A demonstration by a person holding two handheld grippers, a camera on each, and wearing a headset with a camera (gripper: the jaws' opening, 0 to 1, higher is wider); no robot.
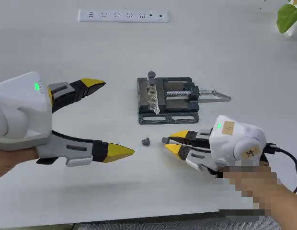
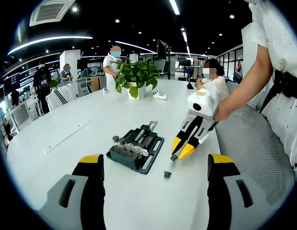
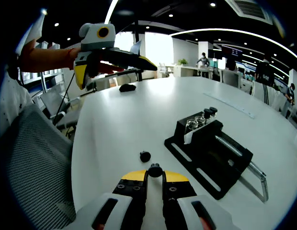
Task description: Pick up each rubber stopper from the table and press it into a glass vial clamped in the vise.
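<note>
Right gripper (image 1: 168,143) is low over the near side of the counter (image 1: 220,52), jaws pinching a small black rubber stopper (image 3: 154,169) right at their yellow tips; a second stopper (image 1: 145,142) lies loose on the counter just to the left, apart from those jaws; the left gripper (image 1: 108,117) hovers further left, jaws spread wide and carrying nothing.

Beyond them the dark vise (image 1: 175,112) clamps a short row of glass vials (image 1: 152,95); the far end of the row looks already plugged with a dark cap (image 1: 151,75); the nearer mouths look open, though I can't count them from here.

Now, the handling; that stopper I'd call feather-light, soft and a bit grippy; it should squash under the jaws rather than slide, but it's so small that an off-centre pinch could twist it or pop it out; best gripped across the wider top, leaving the narrow end free to enter the mouth; which end is down now is too small to tell.

The glass is the delicate partner, thin and brittle; I'd want the push straight along the vial's axis, since a sideways shove could chip a rim. The loose one may roll; take it from above, across its sides.
</note>
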